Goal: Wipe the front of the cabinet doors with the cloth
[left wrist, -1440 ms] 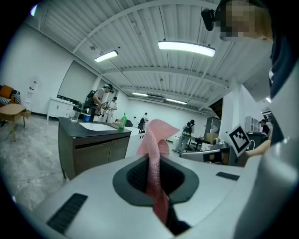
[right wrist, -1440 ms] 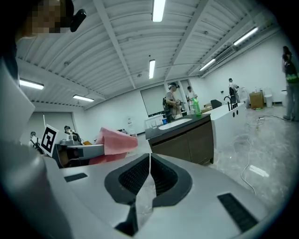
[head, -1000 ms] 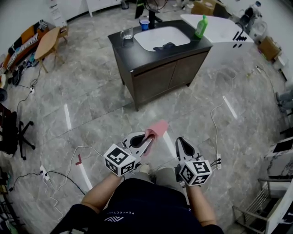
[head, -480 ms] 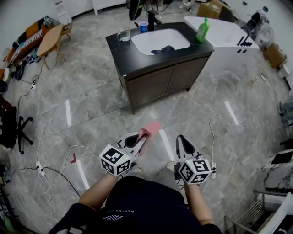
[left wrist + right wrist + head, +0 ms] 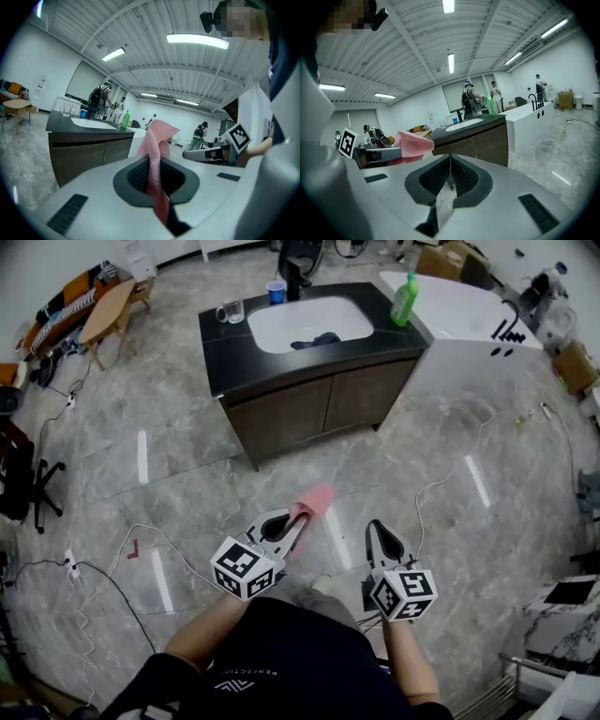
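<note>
A dark brown cabinet [image 5: 309, 399] with two front doors [image 5: 281, 416] and a white sink on top stands on the marble floor ahead of me. My left gripper [image 5: 295, 521] is shut on a pink cloth [image 5: 313, 502], whose free end sticks out past the jaws; the cloth [image 5: 157, 154] fills the jaw gap in the left gripper view. My right gripper [image 5: 378, 535] is shut with nothing in it, beside the left one. Both grippers hang over the floor, well short of the doors [image 5: 480, 140].
A green bottle [image 5: 404, 298], a blue cup [image 5: 275, 291] and a glass mug [image 5: 231, 311] stand on the cabinet top; a dark item lies in the sink [image 5: 302, 322]. A white counter [image 5: 459, 324] adjoins at the right. Cables [image 5: 441, 486] trail across the floor. A wooden table [image 5: 101, 310] stands far left.
The view has shifted: the cabinet now sits further left and higher in the head view. Both grippers keep their pose, the left still holding the cloth.
</note>
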